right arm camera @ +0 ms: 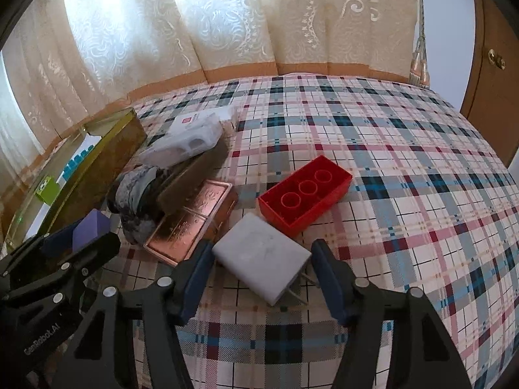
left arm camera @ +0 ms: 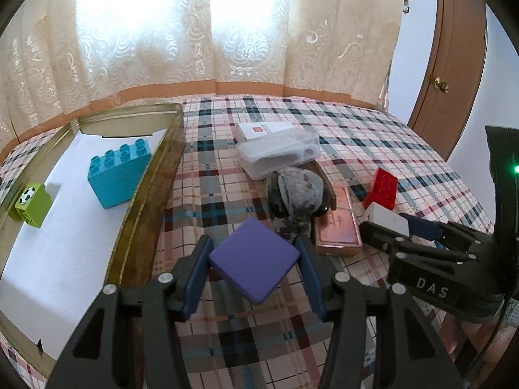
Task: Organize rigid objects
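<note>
Left gripper (left arm camera: 254, 265) clamps the purple block (left arm camera: 254, 263) at its corners, above the plaid table (left arm camera: 373, 136). At ten o'clock sits the gold tin (left arm camera: 146, 191), holding a blue brick (left arm camera: 120, 175) and green brick (left arm camera: 30, 206). Right gripper (right arm camera: 261, 270) brackets the white charger (right arm camera: 261, 259), whether touching I cannot tell; the red brick (right arm camera: 305, 196) lies just beyond at one o'clock.

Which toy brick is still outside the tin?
The red brick, lying studs-down on the plaid cloth. The blue brick and green brick sit inside the tin.
</note>
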`<state>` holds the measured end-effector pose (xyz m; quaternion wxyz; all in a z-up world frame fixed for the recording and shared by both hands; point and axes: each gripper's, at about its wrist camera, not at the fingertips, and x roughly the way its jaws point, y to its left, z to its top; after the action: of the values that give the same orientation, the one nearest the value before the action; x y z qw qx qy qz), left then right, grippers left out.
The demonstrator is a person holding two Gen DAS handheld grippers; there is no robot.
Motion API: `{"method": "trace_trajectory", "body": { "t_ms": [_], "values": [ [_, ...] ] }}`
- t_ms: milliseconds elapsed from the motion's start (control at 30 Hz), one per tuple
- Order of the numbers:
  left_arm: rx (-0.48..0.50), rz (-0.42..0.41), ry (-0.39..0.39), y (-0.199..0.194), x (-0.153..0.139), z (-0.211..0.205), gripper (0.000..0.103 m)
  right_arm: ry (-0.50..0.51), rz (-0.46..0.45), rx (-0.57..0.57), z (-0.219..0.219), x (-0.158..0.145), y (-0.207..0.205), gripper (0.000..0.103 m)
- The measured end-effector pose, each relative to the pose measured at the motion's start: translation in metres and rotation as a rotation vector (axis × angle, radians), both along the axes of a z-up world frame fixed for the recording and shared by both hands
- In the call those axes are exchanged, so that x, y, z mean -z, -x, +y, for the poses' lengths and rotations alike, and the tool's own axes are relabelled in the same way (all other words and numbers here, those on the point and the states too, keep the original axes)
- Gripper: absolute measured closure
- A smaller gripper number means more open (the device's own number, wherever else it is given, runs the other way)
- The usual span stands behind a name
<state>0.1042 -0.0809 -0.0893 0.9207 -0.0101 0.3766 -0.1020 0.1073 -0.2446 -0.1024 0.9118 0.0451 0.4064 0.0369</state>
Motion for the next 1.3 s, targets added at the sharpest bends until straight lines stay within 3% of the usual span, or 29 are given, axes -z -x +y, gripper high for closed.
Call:
{"method": "trace_trajectory", "body": {
  "t_ms": [667, 1300],
  "values": [
    [-0.008, -0.056, 0.010, 0.007, -0.008, 0.003, 0.050, 0.023, -0.157, -0.027, 0.009, -0.021, 0.022, 0.041],
    [-0.030, -0.216, -0.063, 0.031, -0.024, -0.004, 0.050, -0.019, -0.307, -0.016, 0.005, -0.036, 0.044, 0.041]
  ]
}}
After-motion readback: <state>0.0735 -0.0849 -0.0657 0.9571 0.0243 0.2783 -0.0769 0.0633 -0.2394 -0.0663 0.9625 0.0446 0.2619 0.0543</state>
